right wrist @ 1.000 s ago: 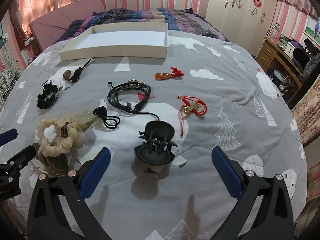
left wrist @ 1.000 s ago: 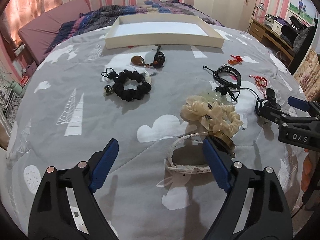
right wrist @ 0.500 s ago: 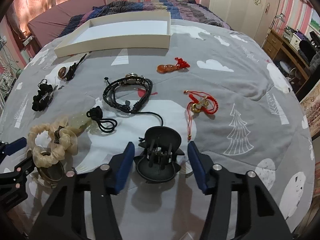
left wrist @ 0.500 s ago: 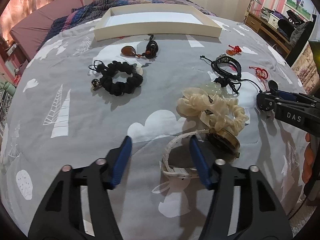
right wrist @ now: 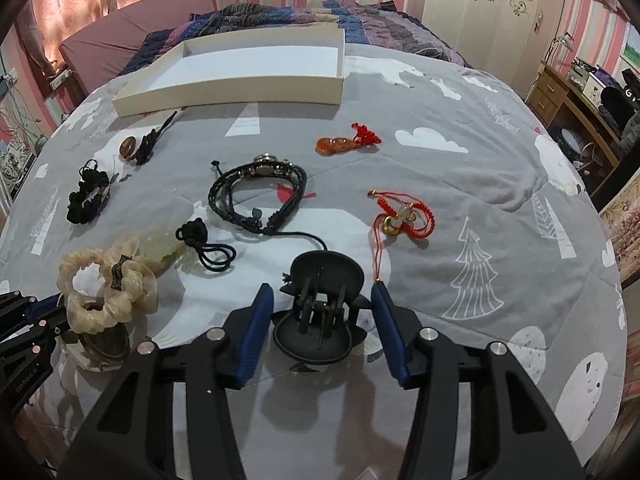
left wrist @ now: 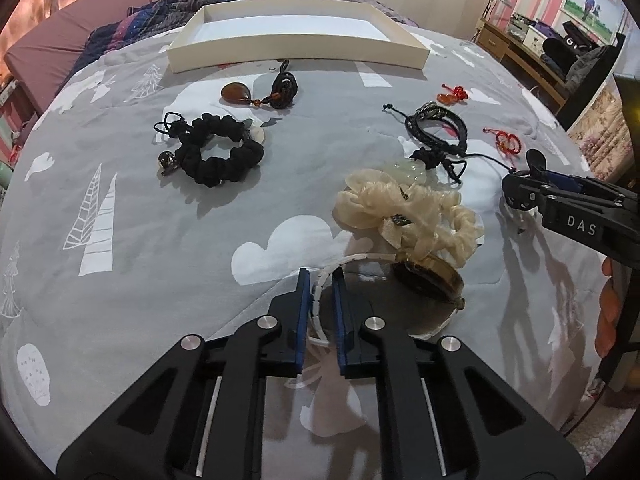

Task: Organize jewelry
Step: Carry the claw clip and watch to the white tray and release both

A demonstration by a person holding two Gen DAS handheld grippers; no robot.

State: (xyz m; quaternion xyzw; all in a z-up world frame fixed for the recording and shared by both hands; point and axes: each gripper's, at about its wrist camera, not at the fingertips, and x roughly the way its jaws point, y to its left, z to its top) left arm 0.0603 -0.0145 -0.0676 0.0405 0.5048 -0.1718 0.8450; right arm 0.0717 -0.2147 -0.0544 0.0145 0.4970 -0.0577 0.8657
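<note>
My left gripper [left wrist: 321,280] is shut on the white strap of a watch [left wrist: 360,258] with a dark gold-rimmed face [left wrist: 430,280], lying on the grey bedspread. My right gripper [right wrist: 322,300] has its jaws close on both sides of a black hair claw clip [right wrist: 320,312], touching or nearly touching it. A cream scrunchie [left wrist: 404,212], a black scrunchie [left wrist: 220,156], a black braided bracelet [right wrist: 260,192], a jade pendant on black cord [right wrist: 192,240], red-cord charms [right wrist: 400,216] and an amber pendant [left wrist: 236,93] lie scattered. A white tray [left wrist: 296,50] stands at the back.
An orange charm with a red knot [right wrist: 344,142] lies right of the tray. A striped blanket [right wrist: 300,14] is bunched behind the tray. A wooden desk [right wrist: 576,92] stands beyond the bed's right edge. The right gripper also shows in the left wrist view [left wrist: 520,196].
My left gripper has moved forward and closed on the watch strap. My right gripper has moved forward and narrowed around the black claw clip.
</note>
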